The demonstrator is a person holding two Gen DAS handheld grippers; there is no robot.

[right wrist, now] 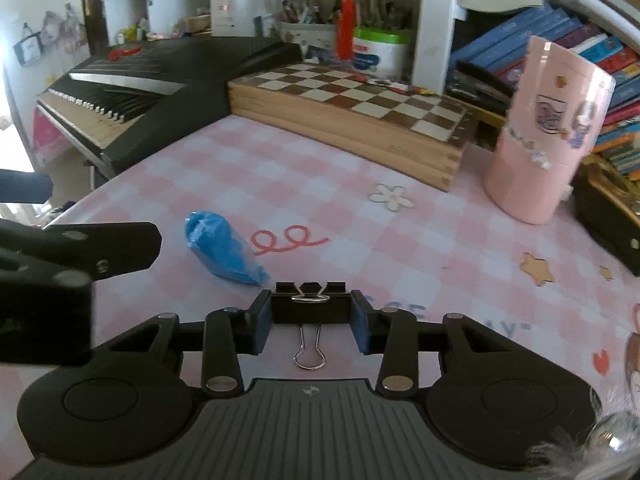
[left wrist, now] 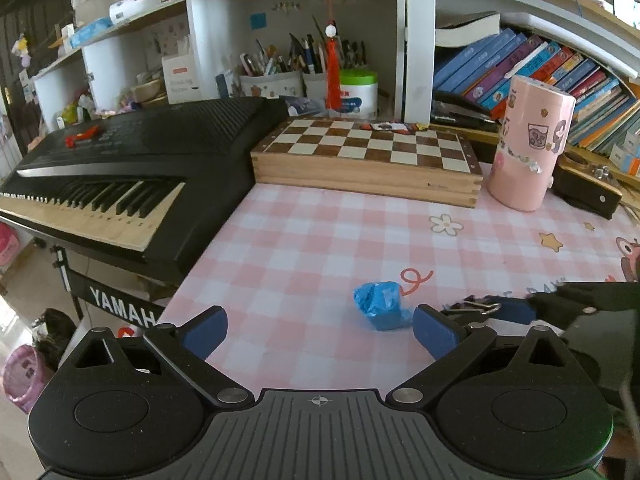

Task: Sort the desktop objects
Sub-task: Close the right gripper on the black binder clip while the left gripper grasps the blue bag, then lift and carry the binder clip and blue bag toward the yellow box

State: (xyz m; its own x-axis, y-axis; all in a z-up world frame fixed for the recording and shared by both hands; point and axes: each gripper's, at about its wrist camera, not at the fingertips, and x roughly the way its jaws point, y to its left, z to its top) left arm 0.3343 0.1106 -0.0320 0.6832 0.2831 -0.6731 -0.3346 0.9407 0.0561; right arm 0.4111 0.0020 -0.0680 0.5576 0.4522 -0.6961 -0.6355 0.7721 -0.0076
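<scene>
A crumpled blue plastic wad point(left wrist: 382, 306) lies on the pink checked desk mat point(left wrist: 320, 248), just ahead of my left gripper point(left wrist: 320, 334), which is open and empty. The wad also shows in the right wrist view point(right wrist: 222, 248). My right gripper point(right wrist: 312, 322) is shut on a black binder clip point(right wrist: 311, 306), its blue pads pressing the clip's two sides, wire handles pointing front and back. In the left wrist view the right gripper point(left wrist: 516, 312) and clip point(left wrist: 476, 306) sit to the right of the wad. A tall pink cylindrical holder point(left wrist: 530, 144) stands at the back right point(right wrist: 544, 136).
A wooden chessboard box point(left wrist: 368, 160) lies at the back of the desk. A black Yamaha keyboard point(left wrist: 132, 168) flanks the mat's left edge. Behind are pen cups point(left wrist: 276, 76), a green-lidded tub point(left wrist: 358, 92) and shelved books point(left wrist: 540, 68). A dark case point(left wrist: 588, 192) sits right of the holder.
</scene>
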